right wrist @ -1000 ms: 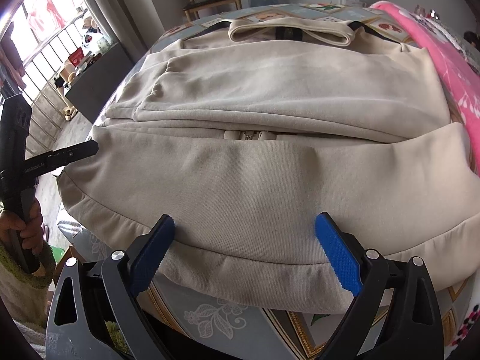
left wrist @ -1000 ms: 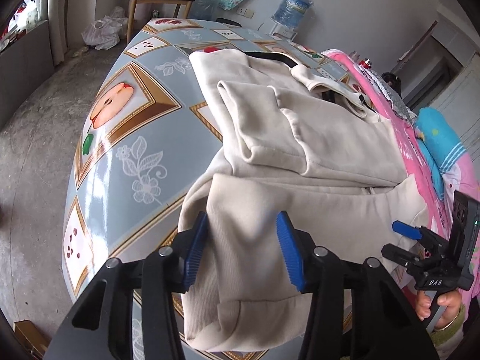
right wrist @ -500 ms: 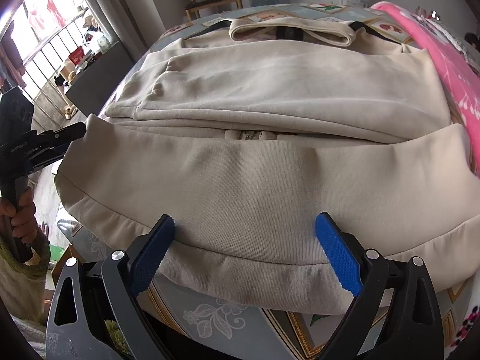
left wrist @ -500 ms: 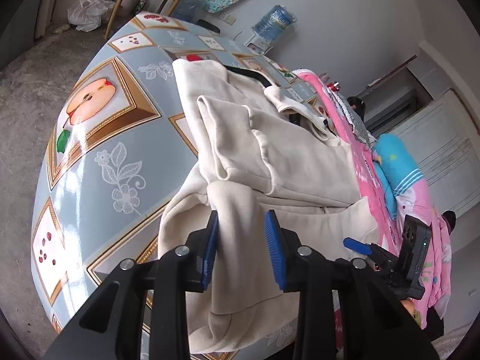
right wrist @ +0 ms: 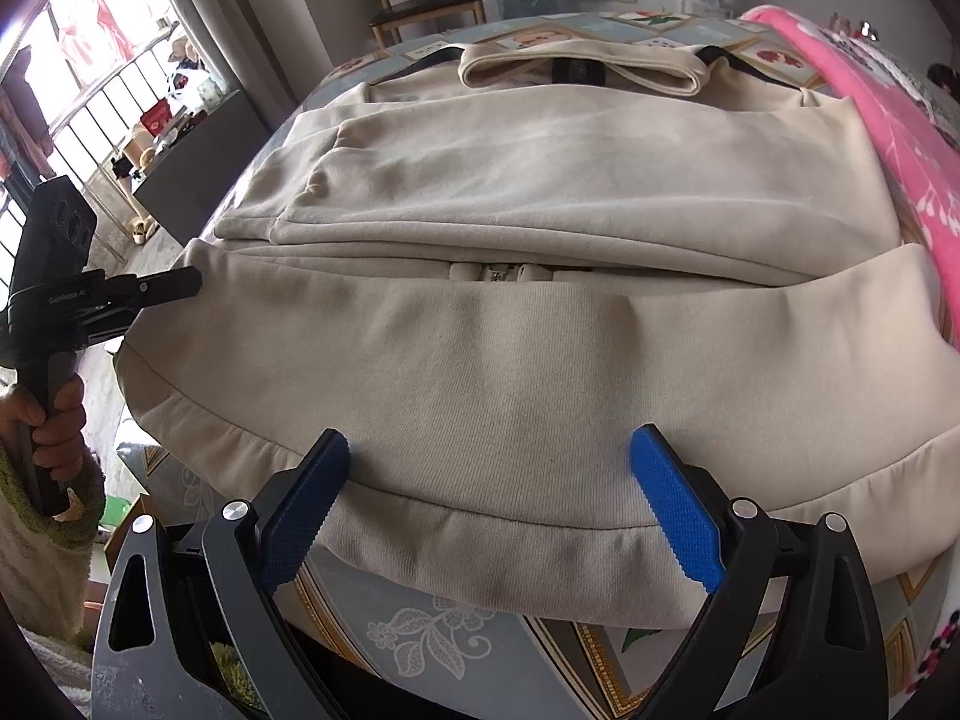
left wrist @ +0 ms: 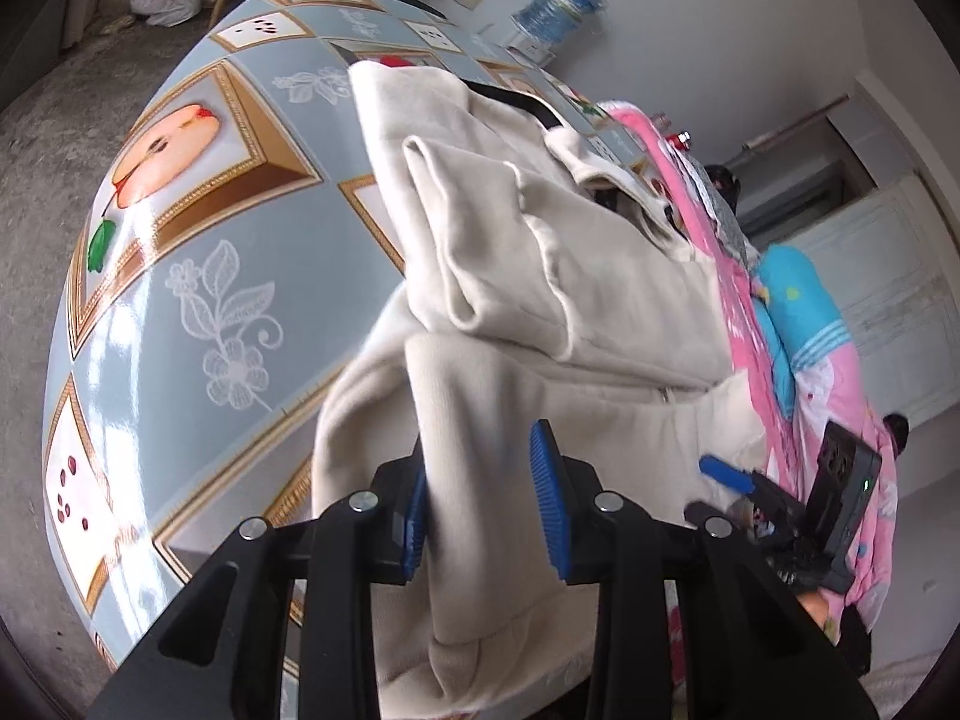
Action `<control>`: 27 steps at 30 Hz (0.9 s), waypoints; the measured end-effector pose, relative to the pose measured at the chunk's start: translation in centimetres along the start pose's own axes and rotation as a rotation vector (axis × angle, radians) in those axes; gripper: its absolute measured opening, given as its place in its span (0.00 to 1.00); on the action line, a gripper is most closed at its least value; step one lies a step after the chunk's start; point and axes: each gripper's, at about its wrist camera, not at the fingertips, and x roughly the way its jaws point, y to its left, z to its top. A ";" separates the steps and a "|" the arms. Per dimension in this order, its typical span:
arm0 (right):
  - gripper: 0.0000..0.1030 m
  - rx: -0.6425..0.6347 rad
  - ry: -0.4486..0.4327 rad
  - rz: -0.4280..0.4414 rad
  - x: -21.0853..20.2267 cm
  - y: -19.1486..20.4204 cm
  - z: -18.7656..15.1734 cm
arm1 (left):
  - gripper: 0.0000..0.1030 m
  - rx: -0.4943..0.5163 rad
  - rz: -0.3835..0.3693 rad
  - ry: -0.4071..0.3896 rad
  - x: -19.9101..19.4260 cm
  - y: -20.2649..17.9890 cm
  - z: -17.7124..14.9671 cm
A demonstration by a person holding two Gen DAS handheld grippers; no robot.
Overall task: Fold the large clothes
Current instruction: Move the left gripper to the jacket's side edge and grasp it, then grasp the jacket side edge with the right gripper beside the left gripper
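Patterned table. Left gripper jaws pinch jacket hem; right gripper wide, empty. One-sided lift could skew the fold.

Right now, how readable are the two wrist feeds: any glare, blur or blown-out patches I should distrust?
Left wrist view: sharp overall, white glare streaks on the glossy tablecloth, cream jacket evenly lit, heavy fisheye bowing. Right wrist view: window at upper left blown out, jacket hem crisp, soft shading only under its folds, right gripper in focus, edges of the picture darkened.

Pink blanket, wooden chair, blue water bottle.
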 end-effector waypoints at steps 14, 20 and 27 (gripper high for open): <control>0.89 -0.004 -0.011 0.008 0.0 -0.2 -0.1 | 0.27 0.147 0.189 0.004 1.2 -2.4 -0.3; 0.87 0.043 -0.031 0.052 -1.2 -1.4 -0.2 | 0.13 0.202 0.336 -0.060 1.1 -4.4 -1.3; 0.82 0.195 -0.150 -0.001 -6.4 -8.5 -1.0 | 0.11 0.335 0.512 -0.071 2.3 -6.9 -2.3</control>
